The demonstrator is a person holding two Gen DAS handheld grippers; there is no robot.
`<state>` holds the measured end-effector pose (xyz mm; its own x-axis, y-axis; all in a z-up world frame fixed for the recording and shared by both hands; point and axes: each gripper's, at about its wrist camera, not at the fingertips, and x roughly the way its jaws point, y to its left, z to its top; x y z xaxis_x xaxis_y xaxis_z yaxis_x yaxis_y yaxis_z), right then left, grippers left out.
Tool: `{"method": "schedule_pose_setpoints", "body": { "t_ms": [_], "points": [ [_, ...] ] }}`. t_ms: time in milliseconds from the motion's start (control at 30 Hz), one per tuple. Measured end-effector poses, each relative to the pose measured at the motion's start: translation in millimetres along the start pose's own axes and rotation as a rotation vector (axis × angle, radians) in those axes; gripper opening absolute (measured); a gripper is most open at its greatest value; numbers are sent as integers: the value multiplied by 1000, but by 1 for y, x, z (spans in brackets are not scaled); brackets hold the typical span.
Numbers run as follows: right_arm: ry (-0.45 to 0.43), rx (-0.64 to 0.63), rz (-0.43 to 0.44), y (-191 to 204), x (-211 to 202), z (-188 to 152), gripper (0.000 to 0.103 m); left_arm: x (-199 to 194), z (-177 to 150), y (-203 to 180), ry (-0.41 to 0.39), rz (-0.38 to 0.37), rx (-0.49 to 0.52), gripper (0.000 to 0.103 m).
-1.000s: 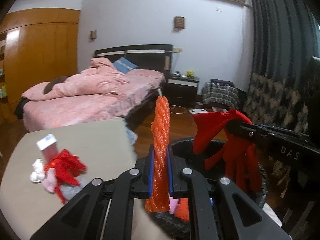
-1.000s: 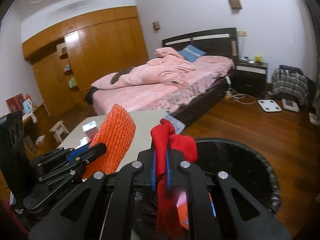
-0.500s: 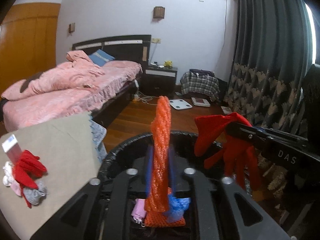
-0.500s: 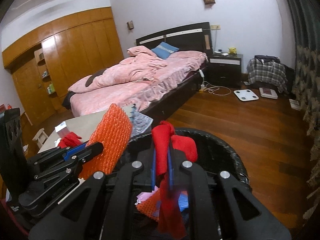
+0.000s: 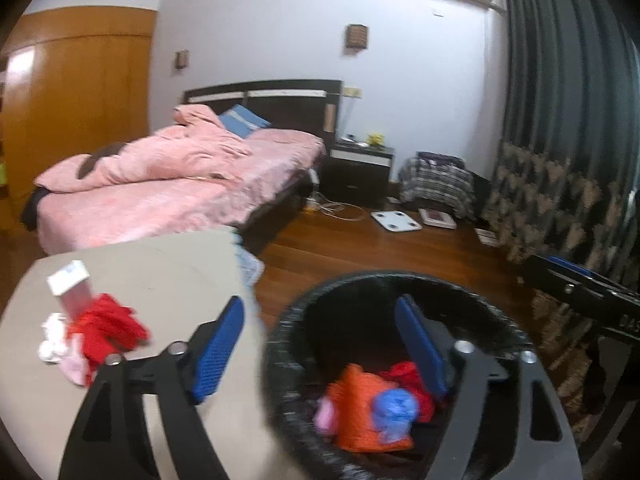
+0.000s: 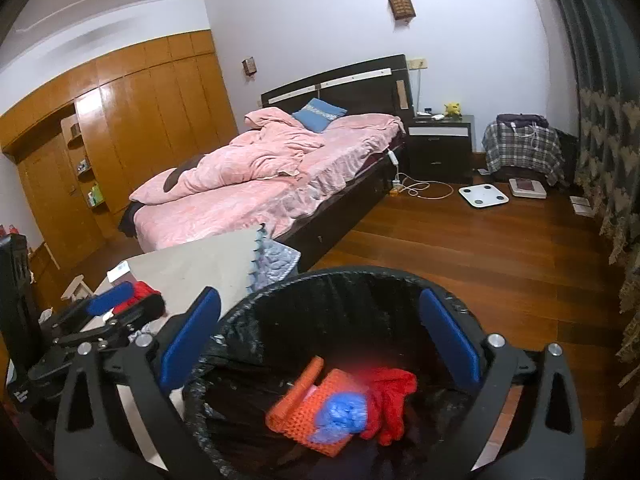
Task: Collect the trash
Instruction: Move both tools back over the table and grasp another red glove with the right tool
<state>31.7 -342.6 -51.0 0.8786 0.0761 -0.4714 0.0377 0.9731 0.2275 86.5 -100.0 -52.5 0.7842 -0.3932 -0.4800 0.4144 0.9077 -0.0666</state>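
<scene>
**Both drops landed, more junk left on the table**

Over the black trash bin (image 6: 340, 280) you've got both claws spread wide with nothing between the pads; the left gripper (image 5: 320, 344) and right gripper (image 6: 320, 336) have just been opening, and the loads are down inside; the orange mesh piece (image 6: 316, 412) lies flat at the bottom of the bin, the red rag (image 6: 390, 400) touching it, a crumpled blue wad (image 6: 342, 414) on top.

Beside the bin, on the beige table (image 5: 160, 272), there's more to collect: a red bundle (image 5: 108, 330), some white and pink scraps (image 5: 52, 336) touching it, and a small white-topped box (image 5: 68, 280) just behind.

Watch the bin liner; it's thin, shiny, wrinkly plastic, and your left claw's right finger hangs inside the rim, so I'd guess pulling out sideways could snag it or tip the bin; that table pile looks soft and tangled too, so one pinch may drag the neighbours off the edge.
</scene>
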Motion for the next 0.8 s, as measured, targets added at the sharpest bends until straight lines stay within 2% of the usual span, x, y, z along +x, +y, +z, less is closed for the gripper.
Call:
{"method": "schedule_pose_setpoints", "body": {
  "t_ms": [33, 133, 500, 800],
  "points": [
    [0, -5, 10, 5, 1, 1, 97, -5, 0, 8, -6, 22, -6, 88],
    [8, -19, 37, 24, 9, 1, 98, -17, -3, 30, -16, 75, -30, 94],
    [52, -108, 166, 112, 57, 2, 98, -53, -24, 118, -13, 296, -101, 96],
    [78, -168, 223, 170, 98, -3, 98, -67, -39, 177, -15, 447, -129, 96]
  ]
}}
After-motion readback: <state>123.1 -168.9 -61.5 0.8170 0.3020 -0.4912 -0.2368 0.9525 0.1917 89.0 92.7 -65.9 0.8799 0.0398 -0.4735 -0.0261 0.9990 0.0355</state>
